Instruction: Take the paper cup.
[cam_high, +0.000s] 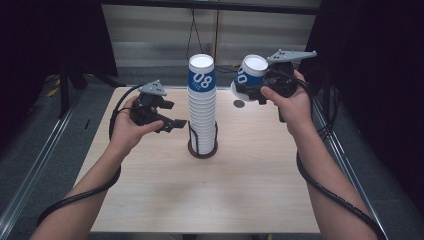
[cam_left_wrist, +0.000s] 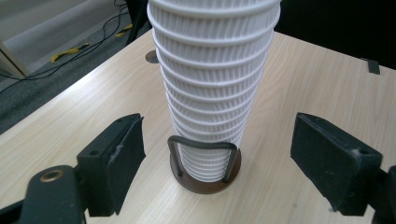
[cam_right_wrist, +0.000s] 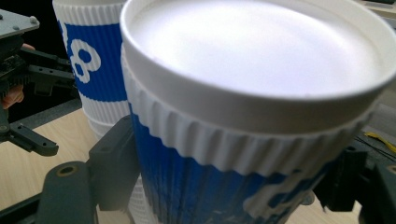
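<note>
- My right gripper (cam_high: 252, 90) clamps a blue-and-white ribbed cup (cam_high: 250, 74), upside down between my jaws.
- My left gripper (cam_high: 170, 114) stands wide open, jaws flanking the cup stack (cam_left_wrist: 212, 70) in its wire holder (cam_left_wrist: 205, 173).
- The stack's top cup (cam_high: 202, 75) reads "08".

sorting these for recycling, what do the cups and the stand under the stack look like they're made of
Held cup: likely paper with a matte ribbed sleeve, printed blue and white. Stack of cups: same ribbed matte white look. Stand: dark round base, maybe wood or plastic, with thin bent wire uprights, probably metal.
</note>
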